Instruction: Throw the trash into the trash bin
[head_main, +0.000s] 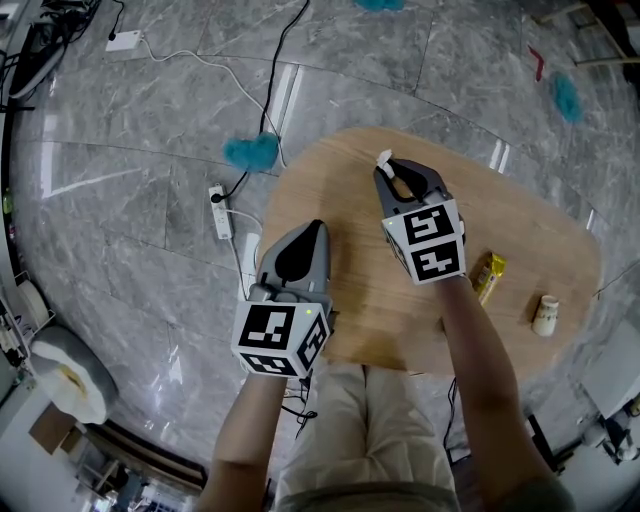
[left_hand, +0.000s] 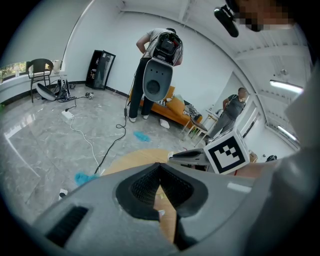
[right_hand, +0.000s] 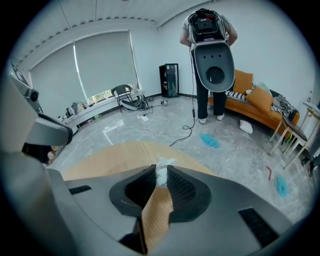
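Observation:
A wad of white crumpled paper (right_hand: 161, 173) is pinched between the tips of my right gripper (right_hand: 161, 176), which is shut on it. In the head view the same paper (head_main: 385, 160) pokes out past the right gripper (head_main: 390, 176) above the far part of the oval wooden table (head_main: 520, 225). My left gripper (head_main: 316, 228) hovers over the table's near left edge, pointing down, with its jaws shut together and nothing between them; its tips (left_hand: 160, 168) meet in the left gripper view. No trash bin is clearly in view.
A yellow wrapper (head_main: 488, 275) and a small white bottle (head_main: 545, 315) lie on the table's right side. On the grey marble floor are a power strip (head_main: 220, 210) with cables and blue scraps (head_main: 250, 152). A person (right_hand: 209, 30) stands near an orange sofa (right_hand: 255, 102).

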